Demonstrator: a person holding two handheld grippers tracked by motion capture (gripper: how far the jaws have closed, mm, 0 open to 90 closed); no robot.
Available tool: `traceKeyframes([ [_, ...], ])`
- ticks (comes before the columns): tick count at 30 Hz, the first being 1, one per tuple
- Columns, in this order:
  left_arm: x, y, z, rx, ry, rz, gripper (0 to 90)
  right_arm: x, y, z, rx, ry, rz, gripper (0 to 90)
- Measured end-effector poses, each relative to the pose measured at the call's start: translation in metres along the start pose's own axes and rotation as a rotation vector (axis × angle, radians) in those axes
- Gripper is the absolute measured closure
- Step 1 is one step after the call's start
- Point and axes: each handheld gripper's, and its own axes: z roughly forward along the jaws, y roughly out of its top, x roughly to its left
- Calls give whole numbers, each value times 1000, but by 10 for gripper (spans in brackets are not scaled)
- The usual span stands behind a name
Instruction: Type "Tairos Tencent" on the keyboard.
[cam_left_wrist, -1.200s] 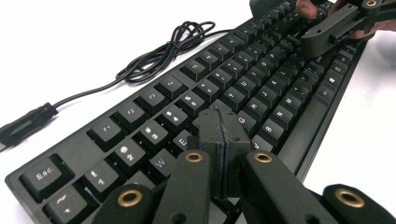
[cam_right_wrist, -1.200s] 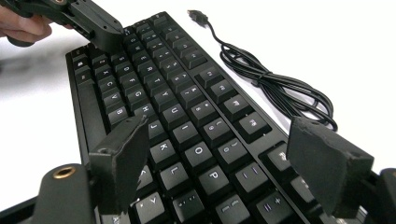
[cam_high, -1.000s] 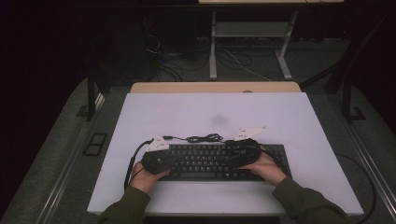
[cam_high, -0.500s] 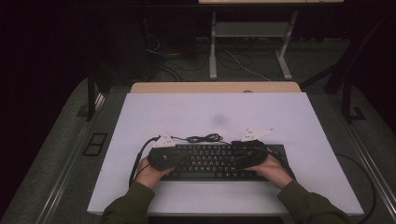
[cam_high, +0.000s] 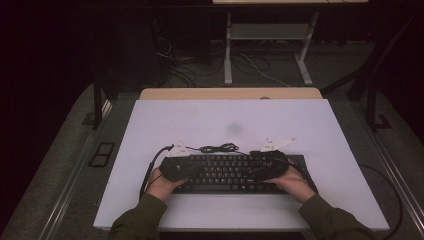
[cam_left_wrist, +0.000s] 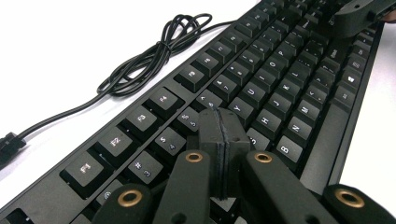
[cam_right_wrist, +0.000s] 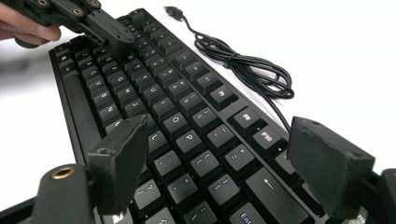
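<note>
A black keyboard (cam_high: 225, 176) lies on the white table (cam_high: 230, 120), near its front edge. Its black cable (cam_high: 217, 148) is coiled just behind it. My left gripper (cam_high: 201, 168) hovers low over the keyboard's left half, and its pads (cam_left_wrist: 223, 140) are pressed together with nothing between them, above the number and upper letter keys (cam_left_wrist: 261, 119). My right gripper (cam_high: 255, 171) is over the right half, its jaws standing wide apart above the keys (cam_right_wrist: 187, 135) near the P, holding nothing. The right gripper view shows the left gripper (cam_right_wrist: 112, 35) farther off, its tip close over the keys; whether it touches them I cannot tell.
The cable's USB plug (cam_right_wrist: 173, 10) lies loose on the table behind the keyboard. A wooden strip (cam_high: 230, 93) runs along the table's far edge. Beyond it, a desk frame (cam_high: 270, 45) and floor cables stand in the dark.
</note>
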Motion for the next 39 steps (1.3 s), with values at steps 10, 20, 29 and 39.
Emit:
traceKeyframes([
  [10,1,0,1,12,1,1,889,0,0,0,0,-1,-1,206],
  [20,1,-1,3,26,4,-3,889,0,0,0,0,-2,-1,206],
  [29,1,-1,4,28,4,-7,890,0,-1,0,1,-3,-4,206],
  [39,0,2,-3,3,13,4,889,-1,0,0,-1,-1,1,206],
])
